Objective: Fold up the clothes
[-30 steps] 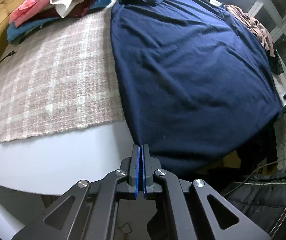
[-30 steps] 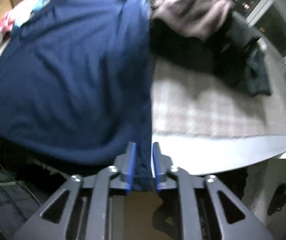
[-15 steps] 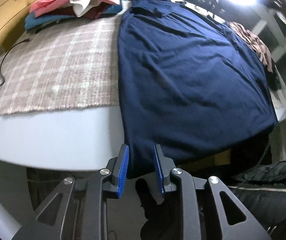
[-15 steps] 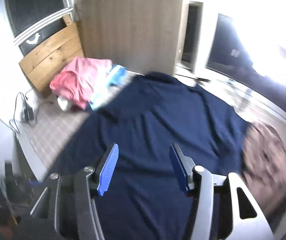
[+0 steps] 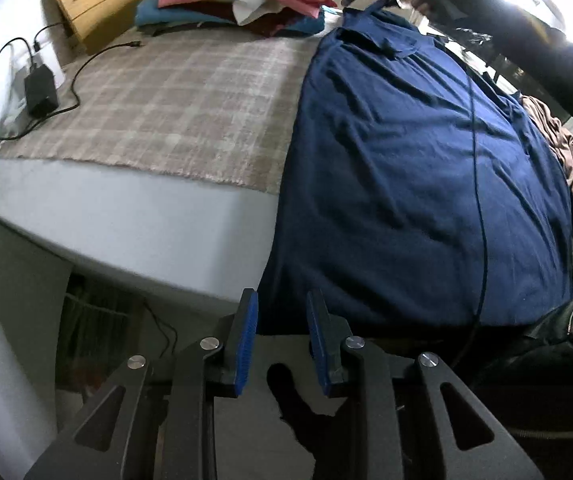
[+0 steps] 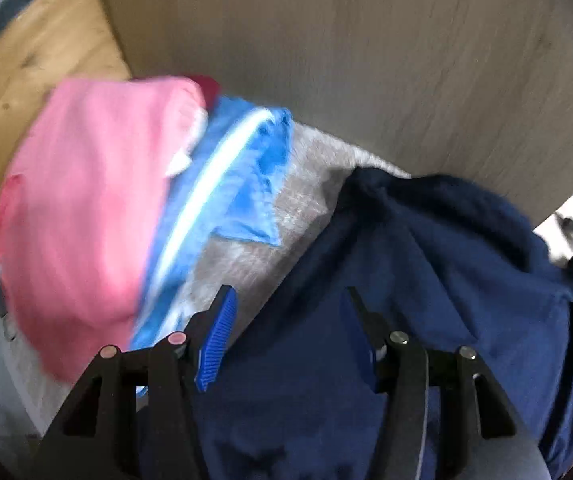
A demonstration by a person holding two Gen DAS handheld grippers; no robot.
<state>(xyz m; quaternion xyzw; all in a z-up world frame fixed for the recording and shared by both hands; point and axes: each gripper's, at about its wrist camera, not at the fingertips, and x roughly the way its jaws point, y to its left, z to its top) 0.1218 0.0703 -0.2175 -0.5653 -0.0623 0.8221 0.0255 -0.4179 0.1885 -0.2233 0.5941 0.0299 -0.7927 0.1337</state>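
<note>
The left gripper had let go of the navy shirt hem at the bed's near edge, fingers narrowly parted; the right gripper had swung to the collar, fingers wide. A lengthwise fold looked next.

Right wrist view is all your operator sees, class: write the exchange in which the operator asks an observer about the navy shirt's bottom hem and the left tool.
Operator: Does the navy shirt reach the mattress edge?
Observer: Yes, its hem hangs over the edge of the mattress.
Operator: Is the left tool holding it?
Observer: No, it is open, with the hem corner just ahead of its blue pads.
Operator: Anything lying across the shirt?
Observer: A thin dark cable runs along it.
</note>
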